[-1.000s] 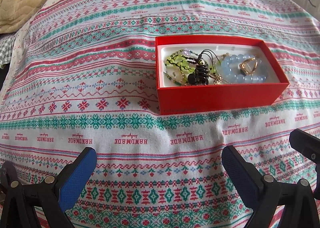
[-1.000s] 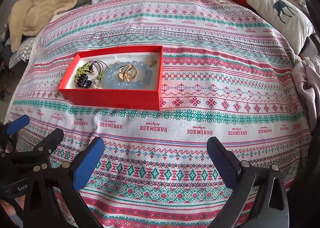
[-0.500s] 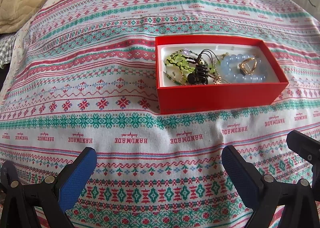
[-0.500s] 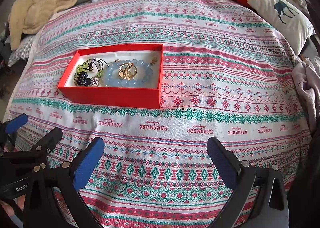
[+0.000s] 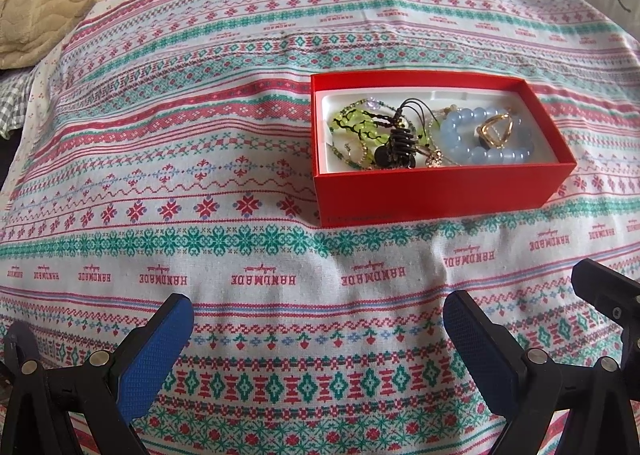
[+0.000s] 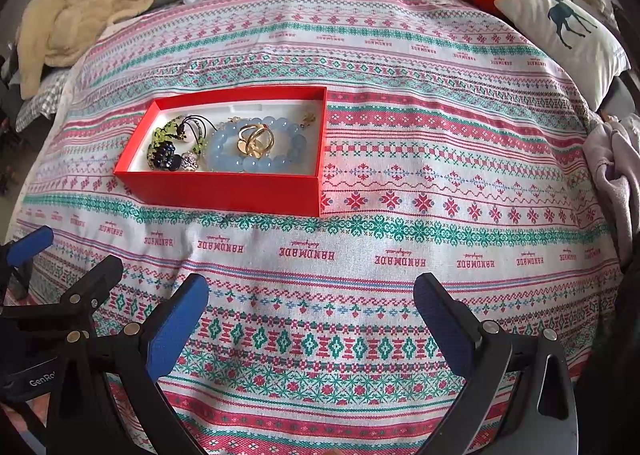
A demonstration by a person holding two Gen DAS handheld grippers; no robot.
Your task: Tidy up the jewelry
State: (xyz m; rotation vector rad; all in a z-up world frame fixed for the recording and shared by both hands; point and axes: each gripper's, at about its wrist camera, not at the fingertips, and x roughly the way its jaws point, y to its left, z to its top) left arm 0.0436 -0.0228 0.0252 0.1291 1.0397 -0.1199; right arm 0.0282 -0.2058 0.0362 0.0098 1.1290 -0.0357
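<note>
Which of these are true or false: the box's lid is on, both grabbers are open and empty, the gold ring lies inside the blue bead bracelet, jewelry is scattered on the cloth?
1. The red box has its lid on. False: it is open.
2. The left gripper and right gripper are open and empty. True.
3. The gold ring lies inside the blue bead bracelet. True.
4. Jewelry lies scattered on the patterned cloth. False: all visible jewelry is in the box.

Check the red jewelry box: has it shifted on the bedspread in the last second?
No. In the left wrist view the red box has its front edge just above the same green snowflake band of the bedspread as before.
</note>
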